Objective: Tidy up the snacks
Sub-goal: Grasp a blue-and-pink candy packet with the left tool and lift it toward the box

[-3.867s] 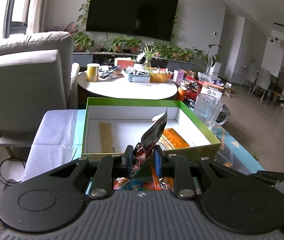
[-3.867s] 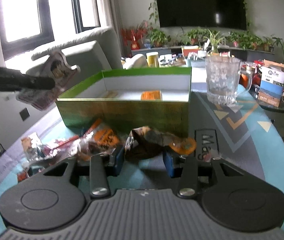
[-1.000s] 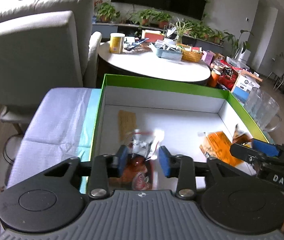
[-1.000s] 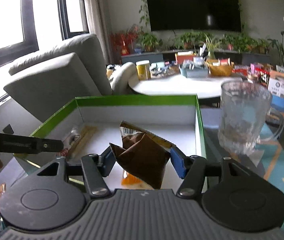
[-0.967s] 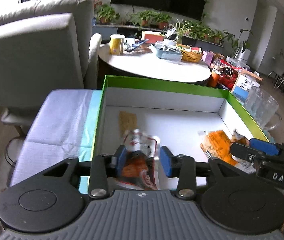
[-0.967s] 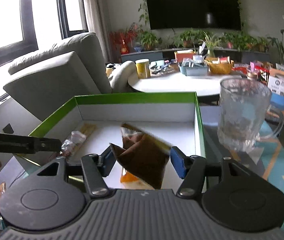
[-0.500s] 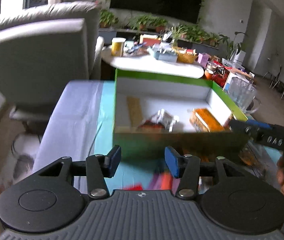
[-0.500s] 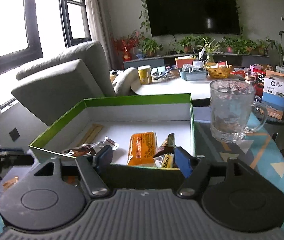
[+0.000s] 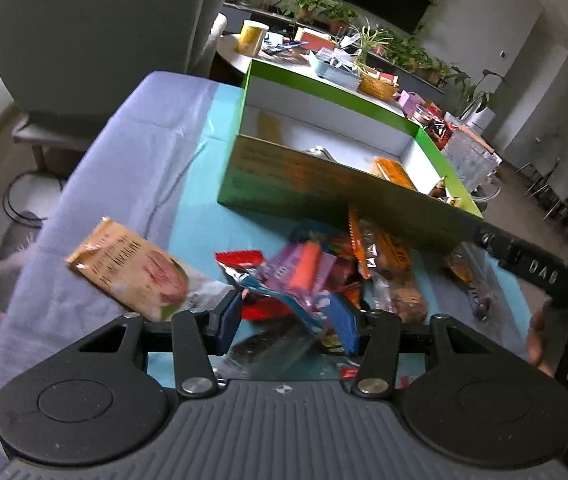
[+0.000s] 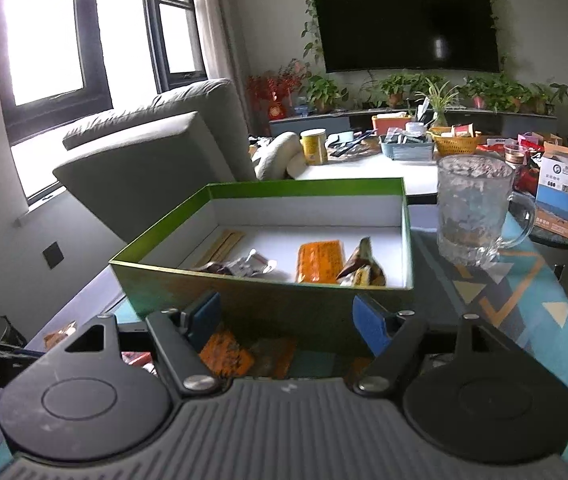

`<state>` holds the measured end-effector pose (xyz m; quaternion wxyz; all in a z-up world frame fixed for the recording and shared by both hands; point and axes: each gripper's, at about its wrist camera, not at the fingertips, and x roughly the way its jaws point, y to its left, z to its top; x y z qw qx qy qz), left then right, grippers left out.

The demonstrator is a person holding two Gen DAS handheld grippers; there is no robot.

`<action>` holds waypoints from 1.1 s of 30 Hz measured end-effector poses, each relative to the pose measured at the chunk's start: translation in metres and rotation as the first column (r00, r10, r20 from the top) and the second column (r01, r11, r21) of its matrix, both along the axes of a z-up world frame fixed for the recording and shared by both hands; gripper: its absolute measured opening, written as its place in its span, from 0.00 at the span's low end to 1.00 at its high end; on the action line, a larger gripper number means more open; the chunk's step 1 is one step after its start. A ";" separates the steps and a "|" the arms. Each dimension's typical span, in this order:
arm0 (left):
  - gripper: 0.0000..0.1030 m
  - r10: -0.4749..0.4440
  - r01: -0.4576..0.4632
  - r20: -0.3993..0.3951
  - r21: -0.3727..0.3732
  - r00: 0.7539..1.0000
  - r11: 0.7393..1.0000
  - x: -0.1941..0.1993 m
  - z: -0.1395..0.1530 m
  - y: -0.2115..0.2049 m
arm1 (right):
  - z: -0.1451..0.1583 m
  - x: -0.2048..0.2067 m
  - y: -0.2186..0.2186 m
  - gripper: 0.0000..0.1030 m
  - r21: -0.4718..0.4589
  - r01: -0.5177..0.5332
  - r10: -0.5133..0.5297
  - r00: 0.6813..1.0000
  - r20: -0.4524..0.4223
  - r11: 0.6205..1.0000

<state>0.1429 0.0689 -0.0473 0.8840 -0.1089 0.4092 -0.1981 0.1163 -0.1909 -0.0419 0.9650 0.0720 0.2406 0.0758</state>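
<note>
Both the left gripper (image 9: 290,322) and right gripper (image 10: 286,318), now empty and wide open, are returning from the green cardboard box (image 10: 272,292) to the pile of colourful snack packets (image 9: 324,268).

Cloth-covered table (image 9: 132,168); green box (image 9: 324,188), loose snack packets (image 9: 316,272), glass mug (image 10: 472,216)

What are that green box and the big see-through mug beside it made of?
The green box looks like cardboard: thin straight walls, matte white inside, printed green outside. The mug looks like thick pressed glass, clear with a bumpy texture and a moulded handle, though clear plastic can't be ruled out.
</note>
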 end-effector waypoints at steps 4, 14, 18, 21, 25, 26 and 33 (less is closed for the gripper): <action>0.43 -0.008 0.007 -0.032 -0.026 0.999 1.000 0.004 -0.006 -0.006 | -0.003 -0.004 0.005 0.56 -0.014 -0.007 0.007 1.000 -0.011 1.000; 0.02 0.041 -0.043 -0.021 -0.066 0.999 0.997 0.002 -0.008 -0.003 | -0.014 -0.005 0.008 0.56 -0.037 -0.011 0.010 0.999 -0.046 0.999; 0.02 0.045 -0.041 0.054 -0.058 0.998 0.997 -0.003 0.006 -0.003 | -0.018 -0.002 0.009 0.56 0.015 -0.025 0.026 0.998 -0.062 1.000; 0.02 0.038 -0.034 0.118 -0.038 0.992 0.999 -0.009 0.020 -0.002 | -0.021 0.004 0.013 0.56 0.046 -0.015 0.019 0.996 -0.089 0.999; 0.02 0.043 -0.040 0.192 -0.022 0.980 0.999 -0.016 0.039 0.003 | -0.025 0.017 0.021 0.56 0.066 -0.014 0.024 0.989 -0.144 0.998; 0.02 0.045 -0.041 0.208 -0.022 0.977 0.999 -0.016 0.043 0.003 | -0.026 0.019 0.023 0.56 0.073 -0.020 0.031 0.987 -0.157 0.997; 0.02 0.079 -0.073 0.296 -0.031 0.952 0.997 -0.019 0.067 0.013 | -0.033 0.029 0.044 0.56 0.023 -0.064 0.067 0.979 -0.192 0.998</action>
